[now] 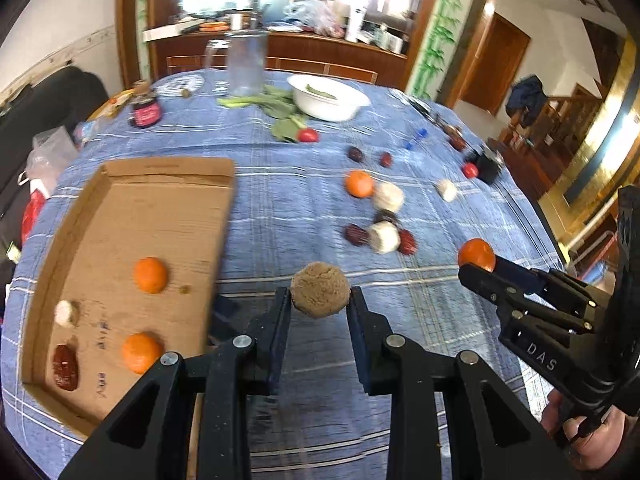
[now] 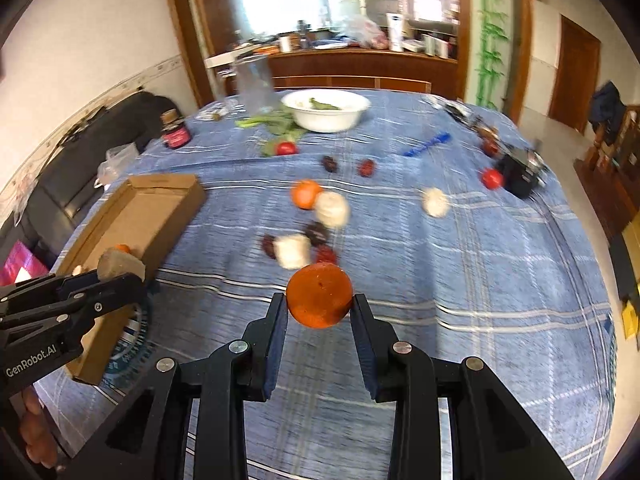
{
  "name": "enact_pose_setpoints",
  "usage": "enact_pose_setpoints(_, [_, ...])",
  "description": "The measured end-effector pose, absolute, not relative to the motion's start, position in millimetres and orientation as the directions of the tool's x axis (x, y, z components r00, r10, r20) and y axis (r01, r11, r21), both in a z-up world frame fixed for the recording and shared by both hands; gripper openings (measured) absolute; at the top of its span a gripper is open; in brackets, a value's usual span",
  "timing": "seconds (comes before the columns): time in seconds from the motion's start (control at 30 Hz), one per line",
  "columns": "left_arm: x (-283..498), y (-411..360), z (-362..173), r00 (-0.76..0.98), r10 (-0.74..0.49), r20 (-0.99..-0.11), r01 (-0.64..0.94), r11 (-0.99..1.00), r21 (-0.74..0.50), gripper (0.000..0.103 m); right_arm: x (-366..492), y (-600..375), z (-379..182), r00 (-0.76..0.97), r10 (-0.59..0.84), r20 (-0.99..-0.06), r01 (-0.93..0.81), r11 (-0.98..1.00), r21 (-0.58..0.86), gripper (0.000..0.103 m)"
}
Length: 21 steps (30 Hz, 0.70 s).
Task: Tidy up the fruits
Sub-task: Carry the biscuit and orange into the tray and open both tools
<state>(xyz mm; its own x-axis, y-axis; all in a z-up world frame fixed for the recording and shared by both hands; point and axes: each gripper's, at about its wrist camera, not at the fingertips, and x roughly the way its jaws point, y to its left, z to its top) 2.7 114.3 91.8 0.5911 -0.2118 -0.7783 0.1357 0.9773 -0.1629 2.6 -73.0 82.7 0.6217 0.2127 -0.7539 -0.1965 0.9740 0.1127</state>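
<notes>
We cannot name the blurred pale lumps (image 1: 387,197) mid-table, the cardboard tray's (image 1: 168,172) near corner sits behind our left gripper (image 1: 320,300), counter clutter (image 2: 360,36) smears past reading, hands cut by frame edges.

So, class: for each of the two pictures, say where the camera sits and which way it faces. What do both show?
Left wrist: on the left gripper, facing forward and down over its brown ball; right gripper and a hand show.
Right wrist: on the right gripper, over its orange; left gripper shows.
Shared: cardboard tray, white bowl.
</notes>
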Motion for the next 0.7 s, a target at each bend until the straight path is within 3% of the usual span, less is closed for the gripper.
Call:
enact_pose_setpoints(0.37, [15.8,221.7,92.3,0.62,-0.086,-0.78,-0.065,0.985,-0.16,0.028,37.5,38.7,91.4,0.583,0.325,-0.745,-0.398,0.913,0.087,0.036])
enact_pose_setpoints(0.7, [48.2,301.3,62.0,0.567,0.021,-0.823,-0.205,0.972,-0.117,0.028,82.0,130.8,73.5,0.515,0.382,-0.767,-0.503,0.859,0.09,0.036])
